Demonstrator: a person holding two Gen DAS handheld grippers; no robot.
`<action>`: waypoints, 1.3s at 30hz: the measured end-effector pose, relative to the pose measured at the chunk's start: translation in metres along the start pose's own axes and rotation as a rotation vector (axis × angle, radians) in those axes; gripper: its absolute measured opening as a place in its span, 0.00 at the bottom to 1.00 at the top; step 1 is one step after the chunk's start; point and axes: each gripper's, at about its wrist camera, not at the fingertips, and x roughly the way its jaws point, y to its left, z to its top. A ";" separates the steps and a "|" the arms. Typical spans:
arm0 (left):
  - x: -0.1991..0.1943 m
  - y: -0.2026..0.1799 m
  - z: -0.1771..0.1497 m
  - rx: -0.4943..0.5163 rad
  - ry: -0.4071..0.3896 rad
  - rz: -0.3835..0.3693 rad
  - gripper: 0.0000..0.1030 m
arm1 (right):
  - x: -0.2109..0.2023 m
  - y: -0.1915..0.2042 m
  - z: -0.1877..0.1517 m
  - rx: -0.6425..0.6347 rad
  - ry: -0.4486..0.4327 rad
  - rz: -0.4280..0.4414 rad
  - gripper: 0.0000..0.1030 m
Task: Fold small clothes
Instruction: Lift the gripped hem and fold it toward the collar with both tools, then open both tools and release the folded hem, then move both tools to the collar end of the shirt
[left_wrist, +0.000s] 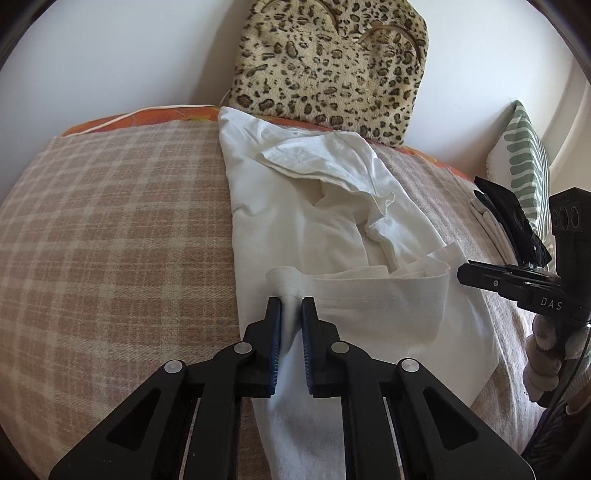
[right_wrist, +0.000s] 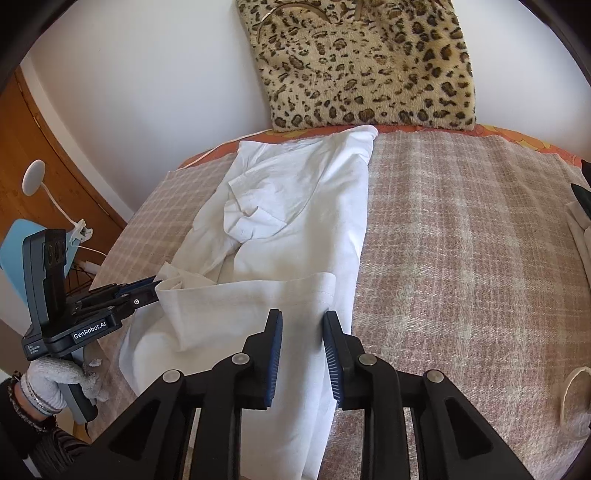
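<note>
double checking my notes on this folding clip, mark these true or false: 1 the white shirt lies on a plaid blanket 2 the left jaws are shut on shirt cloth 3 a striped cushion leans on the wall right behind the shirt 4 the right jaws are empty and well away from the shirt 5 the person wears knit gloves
1. True: the shirt lies on the plaid blanket.
2. True: the left gripper pinches a fold of shirt cloth.
3. False: a leopard-print cushion is the one behind it.
4. False: the right gripper has the shirt's edge between its jaws.
5. True: a knit glove shows on the left hand.
</note>
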 end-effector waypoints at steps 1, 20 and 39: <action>0.000 -0.001 -0.001 0.011 -0.007 0.008 0.05 | 0.002 0.000 0.000 -0.002 0.003 -0.007 0.18; -0.037 0.013 0.000 0.006 -0.088 0.114 0.12 | -0.024 0.009 -0.004 -0.096 -0.064 -0.139 0.26; -0.016 0.043 0.047 -0.141 -0.037 -0.063 0.44 | -0.005 -0.006 0.032 -0.092 -0.018 -0.002 0.34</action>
